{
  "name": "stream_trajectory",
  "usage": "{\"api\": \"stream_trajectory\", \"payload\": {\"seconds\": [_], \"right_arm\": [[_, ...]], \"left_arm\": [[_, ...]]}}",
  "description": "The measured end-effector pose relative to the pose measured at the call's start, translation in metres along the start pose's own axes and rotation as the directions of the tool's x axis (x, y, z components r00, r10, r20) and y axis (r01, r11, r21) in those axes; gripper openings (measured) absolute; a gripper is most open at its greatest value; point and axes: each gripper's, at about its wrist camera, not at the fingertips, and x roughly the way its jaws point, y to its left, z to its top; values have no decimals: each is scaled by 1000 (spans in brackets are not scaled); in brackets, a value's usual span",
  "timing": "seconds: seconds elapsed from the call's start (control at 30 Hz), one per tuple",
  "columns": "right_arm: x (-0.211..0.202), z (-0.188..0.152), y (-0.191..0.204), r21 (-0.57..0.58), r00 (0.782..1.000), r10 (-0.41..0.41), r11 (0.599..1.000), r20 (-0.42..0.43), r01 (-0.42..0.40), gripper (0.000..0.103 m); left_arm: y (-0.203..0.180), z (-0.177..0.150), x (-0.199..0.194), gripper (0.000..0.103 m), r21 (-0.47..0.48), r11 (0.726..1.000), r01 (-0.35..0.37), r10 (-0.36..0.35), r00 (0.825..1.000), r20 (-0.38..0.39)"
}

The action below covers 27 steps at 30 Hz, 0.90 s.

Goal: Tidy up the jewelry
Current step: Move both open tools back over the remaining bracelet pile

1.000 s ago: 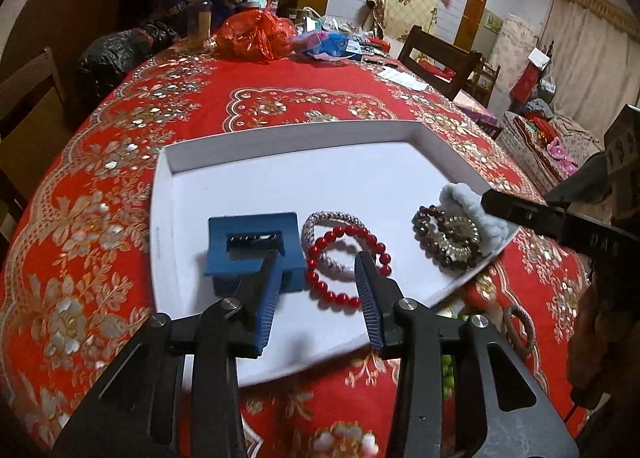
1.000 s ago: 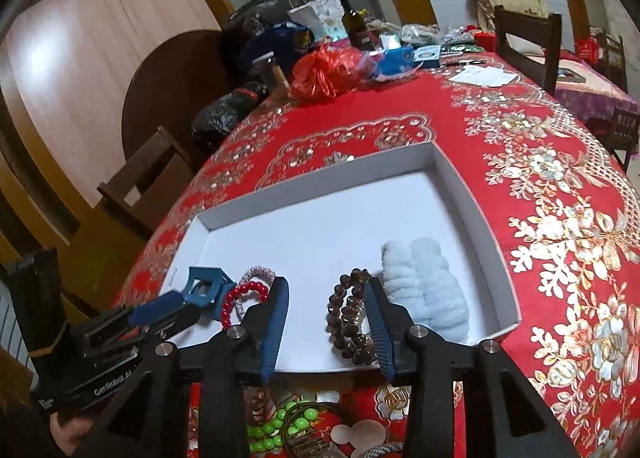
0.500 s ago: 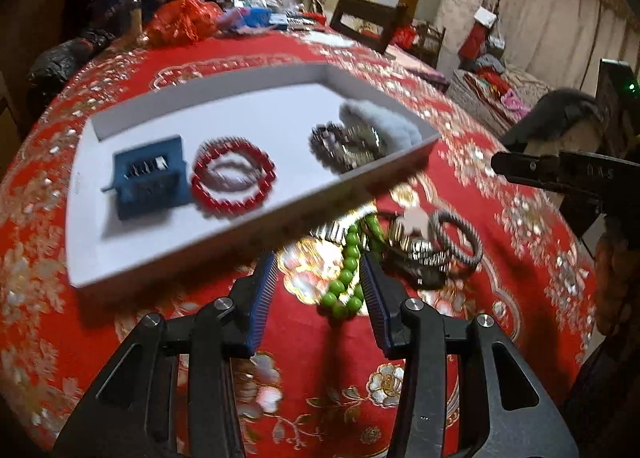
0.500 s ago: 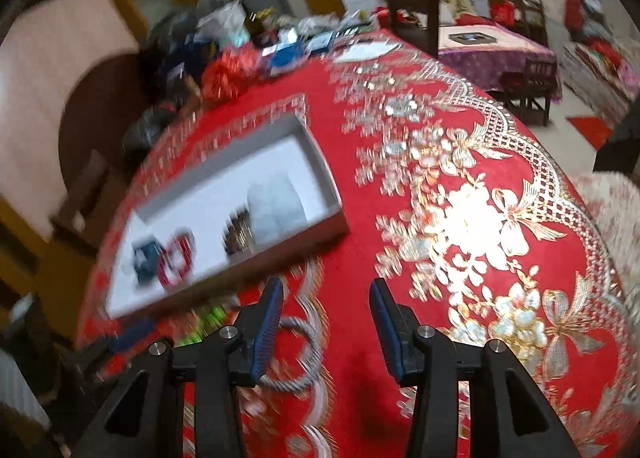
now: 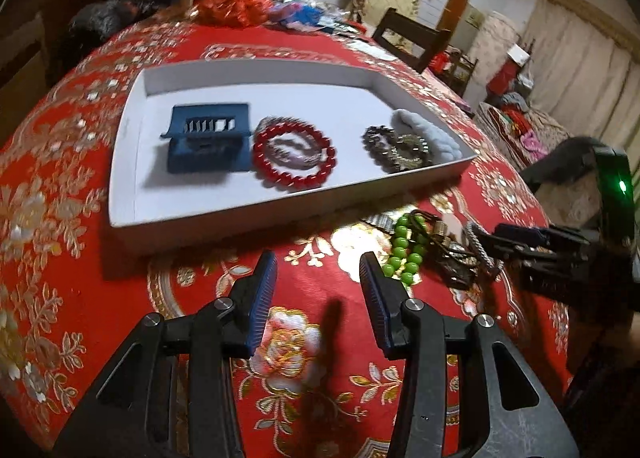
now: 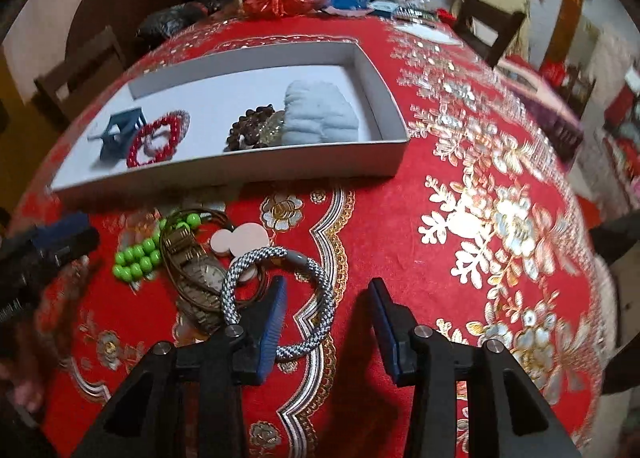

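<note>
Shallow white rectangular tray [image 5: 120,162] on a counter [image 6: 460,218] draped in red cloth with gold floral pattern. The tray holds a blue plastic hair claw [image 5: 206,142], a red bead bracelet [image 5: 294,158], a dark brown bead bracelet [image 5: 396,148] and a pale blue fluffy scrunchie [image 6: 320,114]. In front of the tray lie a green bead bracelet [image 6: 138,256], a gold metal wristwatch [image 6: 200,274] and a grey-white braided cord bracelet [image 6: 320,286]. Left gripper [image 5: 318,274]: fingers apart, empty, above bare cloth. Right gripper [image 6: 326,298]: fingers apart, gripping nothing; its left finger stands inside the cord bracelet's loop, whose right-hand strand runs between the two fingers.
</note>
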Motion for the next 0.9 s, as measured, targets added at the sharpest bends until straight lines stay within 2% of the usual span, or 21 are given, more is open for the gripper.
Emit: {"api": "stream_trajectory", "payload": {"seconds": [0.17, 0.37, 0.53, 0.63, 0.7, 0.73, 0.77, 0.9], "right_arm": [[0, -1, -6, 24, 1000, 0, 1000, -1, 0, 49], [-2, -6, -7, 19, 999, 9, 1000, 49, -10, 49], [-3, -6, -5, 3, 999, 11, 1000, 43, -11, 48], [-4, -7, -4, -7, 999, 26, 1000, 44, -25, 41], [-5, -7, -3, -12, 999, 28, 1000, 38, -28, 24], [-6, -7, -3, -9, 999, 25, 1000, 32, -25, 11], [-6, -7, -5, -2, 999, 22, 1000, 28, -22, 7], [-10, -12, -11, 17, 999, 43, 999, 22, -43, 6]], "left_arm": [[4, 0, 2, 43, -19, 1000, 7, -7, 1000, -10], [7, -1, 1, 45, -32, 999, 32, -32, 999, -8], [8, 0, 1, 47, -33, 999, 39, -39, 999, -8], [7, 0, 1, 49, -31, 999, 43, -43, 999, -9], [6, 0, 1, 49, -27, 999, 42, -42, 999, -10], [5, 0, 1, 50, -25, 999, 42, -42, 999, -11], [5, 0, 1, 50, -24, 999, 42, -42, 999, -11], [5, 0, 1, 51, -22, 999, 40, -40, 999, -11]]}}
